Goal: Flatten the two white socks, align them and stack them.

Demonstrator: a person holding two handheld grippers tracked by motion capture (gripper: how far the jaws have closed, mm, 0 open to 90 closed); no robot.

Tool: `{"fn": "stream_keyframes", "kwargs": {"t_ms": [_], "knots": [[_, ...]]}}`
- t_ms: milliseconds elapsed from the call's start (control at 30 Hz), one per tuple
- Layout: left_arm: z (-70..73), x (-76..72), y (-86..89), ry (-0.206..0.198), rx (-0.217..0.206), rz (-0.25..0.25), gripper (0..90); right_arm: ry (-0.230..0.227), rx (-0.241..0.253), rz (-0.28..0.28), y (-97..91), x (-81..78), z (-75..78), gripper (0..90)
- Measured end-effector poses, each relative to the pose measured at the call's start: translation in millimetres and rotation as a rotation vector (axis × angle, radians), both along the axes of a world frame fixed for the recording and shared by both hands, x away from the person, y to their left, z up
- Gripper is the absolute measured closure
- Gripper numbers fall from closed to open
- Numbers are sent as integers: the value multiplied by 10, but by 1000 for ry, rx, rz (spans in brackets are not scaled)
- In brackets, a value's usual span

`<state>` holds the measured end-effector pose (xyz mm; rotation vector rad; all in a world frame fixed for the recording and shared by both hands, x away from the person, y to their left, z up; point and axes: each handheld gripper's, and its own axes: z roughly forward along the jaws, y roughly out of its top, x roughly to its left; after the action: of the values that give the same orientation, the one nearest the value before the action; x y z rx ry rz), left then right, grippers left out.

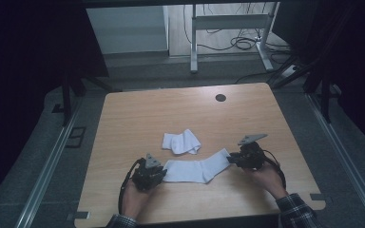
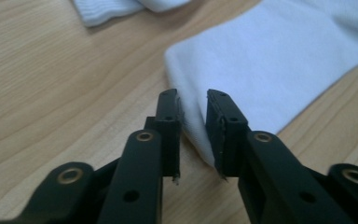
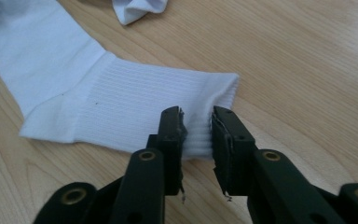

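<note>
The white sock (image 1: 197, 170) lies stretched flat on the tabletop (image 1: 133, 114), a folded sock (image 1: 182, 141) just beyond. Left gripper (image 2: 194, 106) and right gripper (image 3: 196, 122) each have fingers slightly parted, an edge between them, unpinched. I'd back both straight out, not dragging the fabric.

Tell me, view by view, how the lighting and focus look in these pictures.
High view: dim and grainy, dark surroundings, the table evenly lit without glare. Left gripper view: bright; the white sock is nearly washed out, and the far edges go soft. Right gripper view: the sock's ribbed cuff is sharp, and the near fingers are dark.
</note>
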<state>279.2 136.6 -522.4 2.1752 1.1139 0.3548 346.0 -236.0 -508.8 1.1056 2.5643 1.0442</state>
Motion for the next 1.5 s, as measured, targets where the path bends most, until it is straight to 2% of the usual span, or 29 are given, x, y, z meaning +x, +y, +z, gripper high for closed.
{"fn": "stream_keyframes", "kwargs": {"t_ms": [133,233,333,400,433,467,533,600,800,900,967,1000,1033,1067,1133,1200,1300,1400,1500], "knots": [[94,71,28,-25,-26,19,666,-22,13,-22,-64,20,38,660],[174,178,-6,-41,-31,28,646,-39,-4,-42,-124,53,34,624],[224,321,-75,-43,-43,31,627,-55,-23,-56,-199,93,8,575],[243,424,-137,-41,-43,36,618,-73,-44,-81,-276,130,-25,519],[248,467,-158,-43,-37,33,618,-73,-44,-81,-276,130,-25,519],[255,569,-215,-39,-35,43,618,-78,-50,-97,-333,159,-54,476],[255,618,-240,-35,-37,48,612,-78,-53,-112,-382,180,-86,446],[224,758,-307,-20,-32,62,602,-84,-57,-127,-436,206,-122,425],[95,928,-411,10,6,91,575,-86,-85,-140,-552,262,-216,393],[13,986,-446,32,39,102,572,-93,-64,-140,-584,268,-234,383],[-27,1005,-456,43,43,102,676,-101,-69,-131,-560,252,-246,338],[-32,1005,-458,41,34,99,676,-101,-69,-131,-560,252,-246,338],[-26,1004,-465,37,31,101,729,-102,-67,-131,-554,248,-250,332],[-10,1002,-473,31,30,100,793,-102,-64,-130,-551,246,-252,331],[46,1000,-503,6,18,95,832,-108,-61,-129,-555,245,-257,331],[138,1004,-533,-16,-17,74,835,-112,-53,-129,-558,240,-264,329],[304,1022,-606,-36,-44,56,835,-113,-54,-132,-555,236,-266,325],[461,1048,-709,-58,-45,25,836,-114,-53,-132,-551,233,-267,322],[590,1072,-837,-72,-69,0,836,-118,-53,-129,-552,232,-271,322]]}}
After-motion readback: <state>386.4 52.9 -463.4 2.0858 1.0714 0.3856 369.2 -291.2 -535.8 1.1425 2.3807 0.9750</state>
